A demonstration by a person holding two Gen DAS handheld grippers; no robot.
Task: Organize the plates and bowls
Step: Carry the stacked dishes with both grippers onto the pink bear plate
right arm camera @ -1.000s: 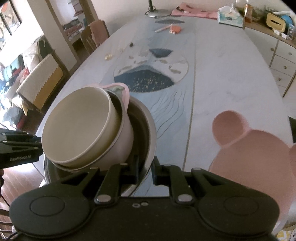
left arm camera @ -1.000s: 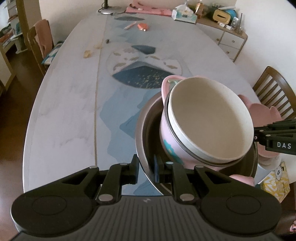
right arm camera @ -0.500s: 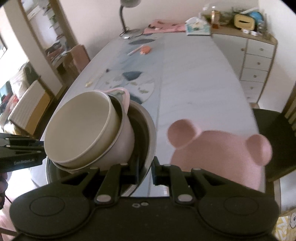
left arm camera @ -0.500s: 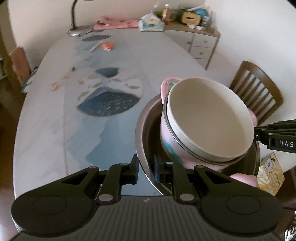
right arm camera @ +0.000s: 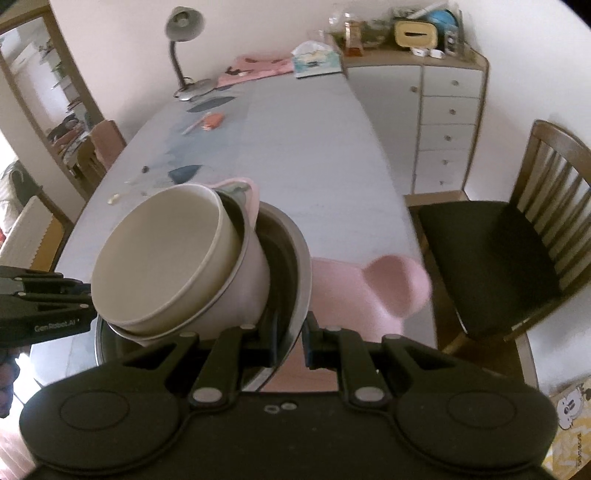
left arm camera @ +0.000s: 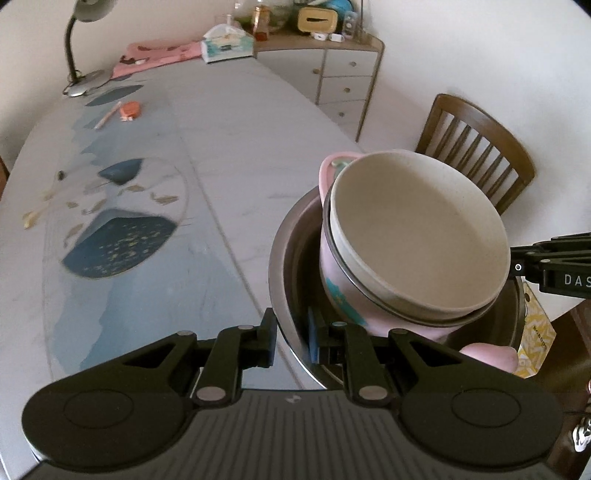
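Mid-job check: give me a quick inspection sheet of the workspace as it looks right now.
Surface: long table with a pale marbled cloth and blue art print.
Job's things: steel bowl holds a tilted pink bowl with a cream bowl nested inside; pink eared plate lies beneath the stack.
Clutter: desk lamp, tissue box, orange item, pink cloth.
Grippers: left gripper and right gripper each clamp the steel bowl's rim on opposite sides.
Cables: nothing seen.
Surroundings: wooden chair, white drawer unit.
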